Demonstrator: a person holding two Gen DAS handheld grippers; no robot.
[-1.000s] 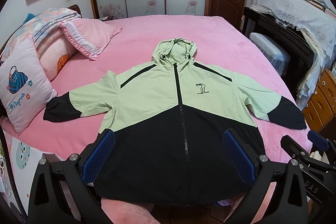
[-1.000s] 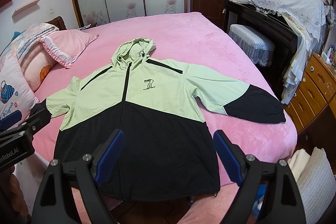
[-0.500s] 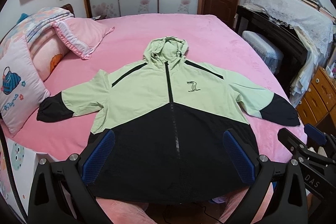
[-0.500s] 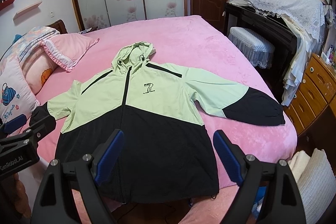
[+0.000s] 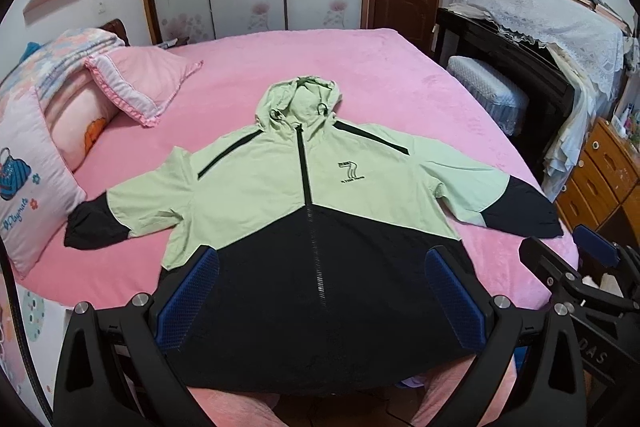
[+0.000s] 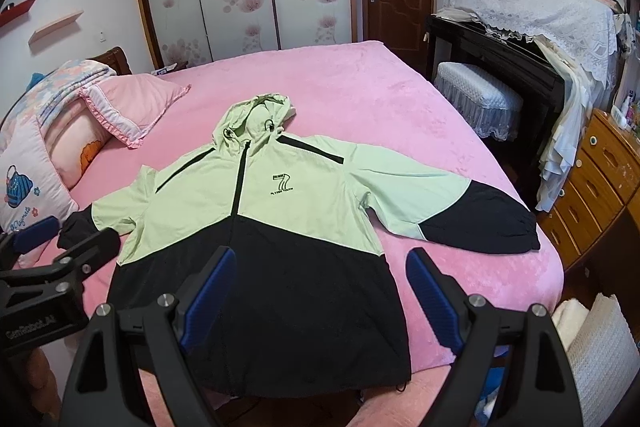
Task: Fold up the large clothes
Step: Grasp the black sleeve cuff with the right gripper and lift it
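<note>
jacket (image 5: 316,211) flat on bed (image 5: 360,67), both grippers apparently empty

Pillows (image 5: 132,87) are piled at the head of the pink bed (image 5: 360,67); a lace-covered piano (image 6: 520,39) and wooden drawers (image 6: 600,179) are seen beside it.

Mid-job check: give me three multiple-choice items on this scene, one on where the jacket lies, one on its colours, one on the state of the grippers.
1. Where does the jacket lie?
A. on the bed
B. on the dresser
C. on the floor

2. Its colours?
A. red and white
B. light green and black
C. all blue

3. The left gripper and right gripper are:
A. both shut on a sleeve
B. one open, one shut
C. both open

Answers: 1 A, it is spread flat on the pink cover. 2 B, green above, black below. 3 C, blue fingers stand wide apart, gripping nothing.
</note>
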